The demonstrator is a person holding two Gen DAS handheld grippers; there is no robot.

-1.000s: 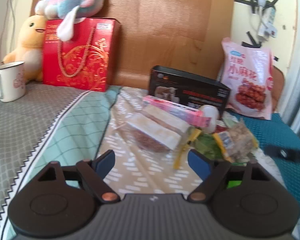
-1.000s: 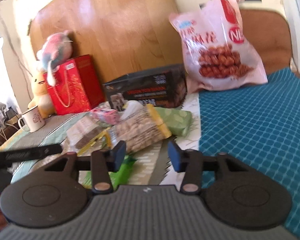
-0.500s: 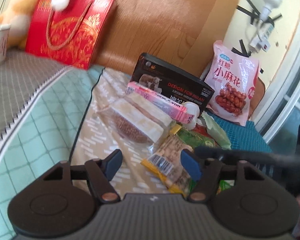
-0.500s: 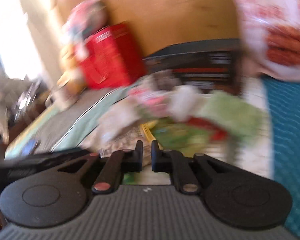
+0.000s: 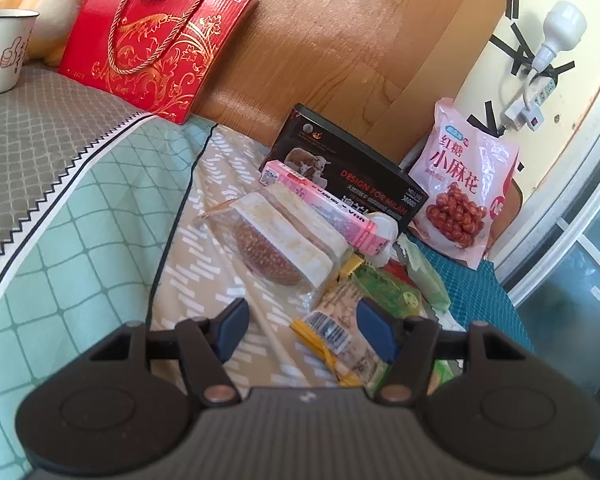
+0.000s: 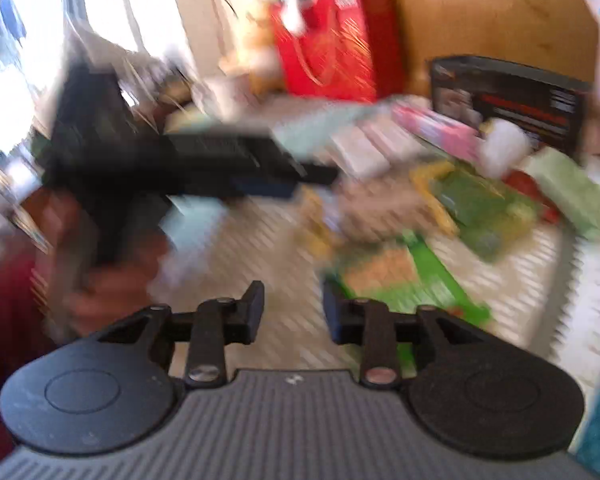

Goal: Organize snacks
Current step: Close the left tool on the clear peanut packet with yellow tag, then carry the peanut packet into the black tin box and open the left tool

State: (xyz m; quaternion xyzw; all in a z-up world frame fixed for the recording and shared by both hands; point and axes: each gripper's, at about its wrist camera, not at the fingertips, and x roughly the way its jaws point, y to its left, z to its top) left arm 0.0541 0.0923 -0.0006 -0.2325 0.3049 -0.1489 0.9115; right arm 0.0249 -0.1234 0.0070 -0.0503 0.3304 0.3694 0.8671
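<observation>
A heap of snacks lies on the bed cover: a clear bag with a brown cake (image 5: 278, 236), a pink box (image 5: 324, 204), a yellow-edged nut packet (image 5: 340, 336), a green packet (image 5: 384, 288) and a black box (image 5: 348, 168). My left gripper (image 5: 304, 330) is open and empty, just before the nut packet. My right gripper (image 6: 294, 312) is open and empty above the cover, left of a bright green packet (image 6: 416, 276). The right wrist view is blurred; it shows the left gripper (image 6: 204, 168) held in a hand.
A big pink bag of twists (image 5: 464, 188) leans at the back right. A red gift box (image 5: 156, 44), a plush toy (image 5: 32, 12) and a white mug (image 5: 2, 52) stand at the back left against the wooden headboard (image 5: 340, 40).
My left gripper moved right and closer to the snack heap. My right gripper swung left, closed its jaws half a second ago and has opened them again.
</observation>
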